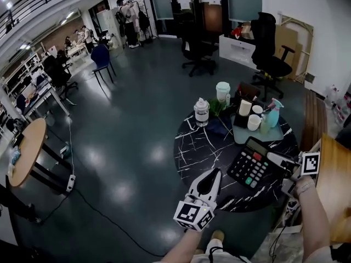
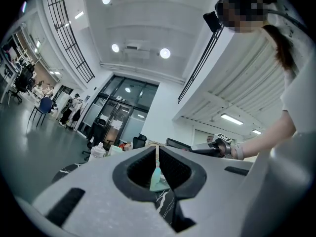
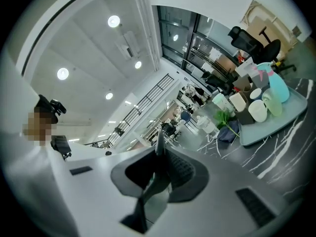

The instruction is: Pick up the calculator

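A round black marbled tabletop (image 1: 192, 147) seen from above. The calculator (image 1: 253, 166) sits over its right side, keys facing up, body tilted. The right claw (image 1: 276, 159) pinches the calculator's right edge and covers that edge. From this angle it is unclear whether the calculator's underside touches the tabletop. In the right gripper view the calculator shows only as a thin, dark, blurred sliver clamped between the pads. The left claw (image 1: 214, 175) hovers over the near rim, pressed together and empty. A grey tray (image 1: 274, 135) behind the calculator holds a teal spray bottle (image 1: 272, 113) and white cups (image 1: 253, 122). Both forearms are cut off at the bottom edge of the head view.
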{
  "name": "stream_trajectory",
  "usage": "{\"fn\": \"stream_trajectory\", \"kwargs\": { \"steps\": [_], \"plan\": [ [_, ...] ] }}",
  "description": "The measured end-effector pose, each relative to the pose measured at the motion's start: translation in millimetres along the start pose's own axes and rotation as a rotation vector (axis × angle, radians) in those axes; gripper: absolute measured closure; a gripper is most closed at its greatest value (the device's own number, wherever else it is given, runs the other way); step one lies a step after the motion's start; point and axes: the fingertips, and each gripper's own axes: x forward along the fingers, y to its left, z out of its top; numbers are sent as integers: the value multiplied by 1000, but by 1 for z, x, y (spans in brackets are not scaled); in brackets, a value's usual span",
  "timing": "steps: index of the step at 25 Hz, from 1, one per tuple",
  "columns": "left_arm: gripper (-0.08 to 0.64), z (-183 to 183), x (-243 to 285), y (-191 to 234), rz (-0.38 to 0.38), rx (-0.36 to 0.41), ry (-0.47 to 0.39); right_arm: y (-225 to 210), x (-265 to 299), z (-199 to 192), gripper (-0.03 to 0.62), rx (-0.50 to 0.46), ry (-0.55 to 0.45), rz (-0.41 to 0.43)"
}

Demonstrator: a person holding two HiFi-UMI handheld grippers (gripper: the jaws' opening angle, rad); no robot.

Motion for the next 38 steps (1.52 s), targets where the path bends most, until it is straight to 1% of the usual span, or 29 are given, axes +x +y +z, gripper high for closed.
{"fn": "stream_trajectory", "kwargs": {
  "steps": [5, 12, 17, 29, 38],
  "plan": [
    [554, 5, -8, -2, -4, -4, -5, 14, 4, -4, 540, 0, -22, 0],
    [554, 7, -12, -3, -13, -8, -10, 7, -3, -13, 540, 29, -53, -32],
    [554, 4, -14, -4, -14, -17, -9, 9, -5, -11, 540, 35, -78, -26],
    [554, -2, -14, -7, -11, -21, -3, 6, -8, -14, 540, 38, -74, -27],
    [554, -7, -11, -12, -28, -32, 8, 3, -13, -19, 540, 43, -79, -37]
  ]
}}
